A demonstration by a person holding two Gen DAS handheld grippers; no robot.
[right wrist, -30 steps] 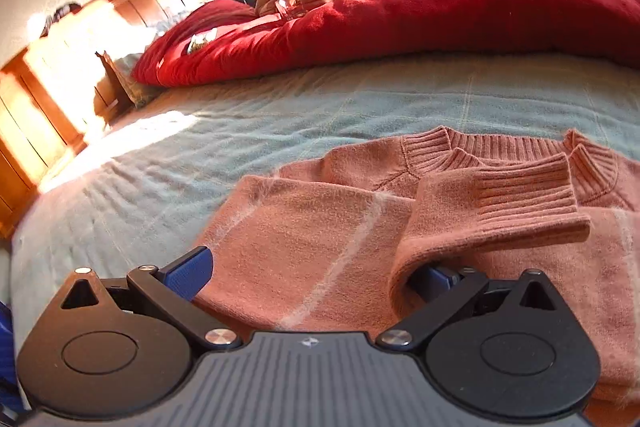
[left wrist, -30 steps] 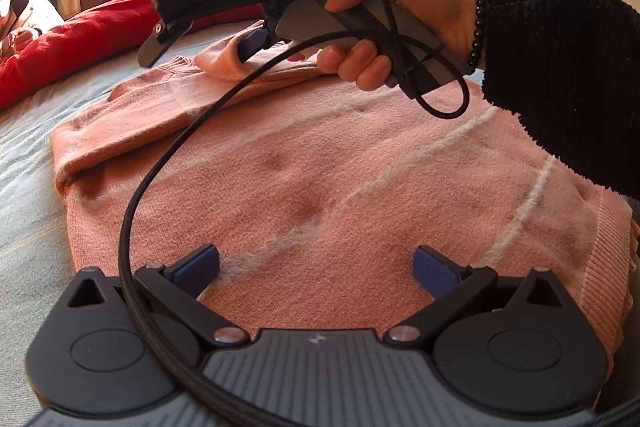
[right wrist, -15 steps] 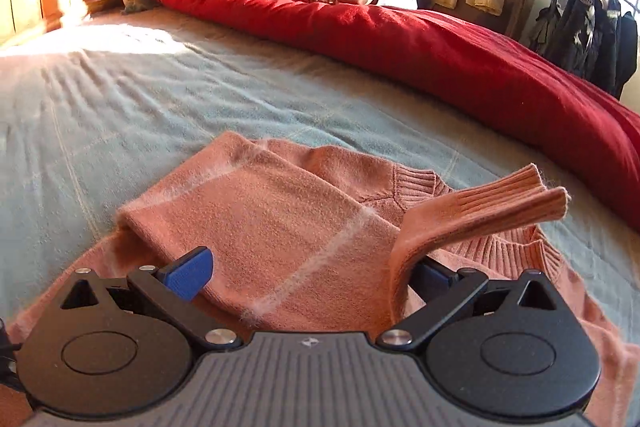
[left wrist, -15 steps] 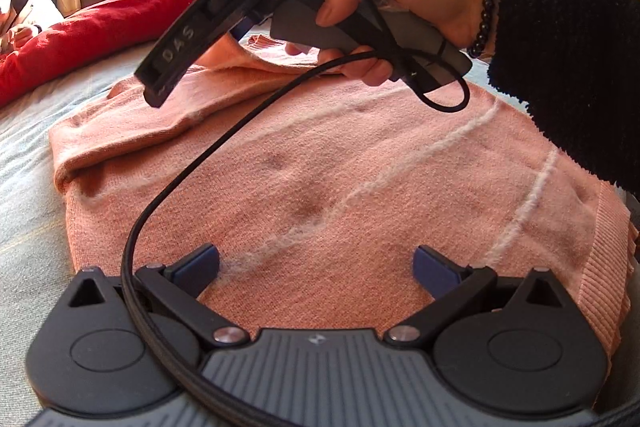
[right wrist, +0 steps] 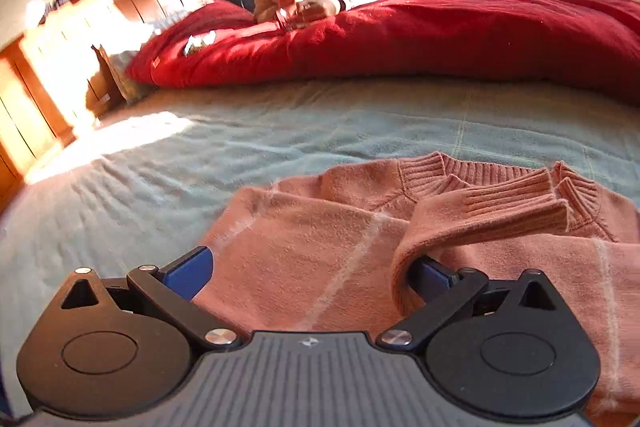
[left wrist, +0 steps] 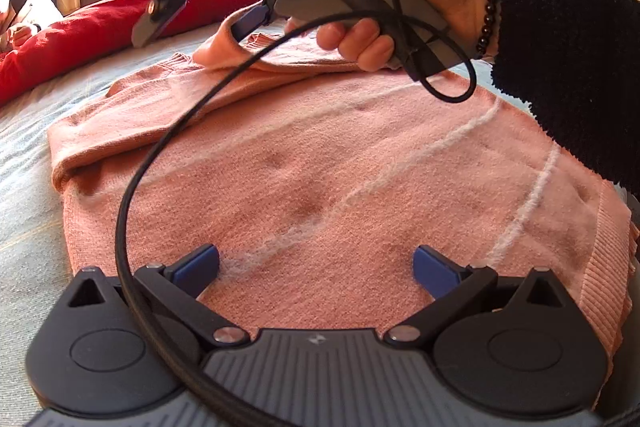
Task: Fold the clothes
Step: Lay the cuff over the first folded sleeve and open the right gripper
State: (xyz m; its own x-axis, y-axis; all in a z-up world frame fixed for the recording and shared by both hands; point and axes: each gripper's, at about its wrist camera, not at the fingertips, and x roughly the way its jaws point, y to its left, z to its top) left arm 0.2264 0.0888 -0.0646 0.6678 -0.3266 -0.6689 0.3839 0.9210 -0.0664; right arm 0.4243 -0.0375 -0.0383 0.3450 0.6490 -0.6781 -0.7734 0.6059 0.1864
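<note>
Sweater flat on bed, pink knit, pale stripes | left claw spread wide over hem end, grips nothing | right claw spread wide, ribbed cuff draped over one finger, not pinched | red blanket behind

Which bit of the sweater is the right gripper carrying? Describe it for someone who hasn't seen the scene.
On the grey-blue bedsheet in front of the red duvet lies a salmon-pink sweater. The piece is its sleeve, draped over one finger of the open right gripper near the collar. Unlike the flat body, it loops up and ends in a ribbed cuff.
</note>
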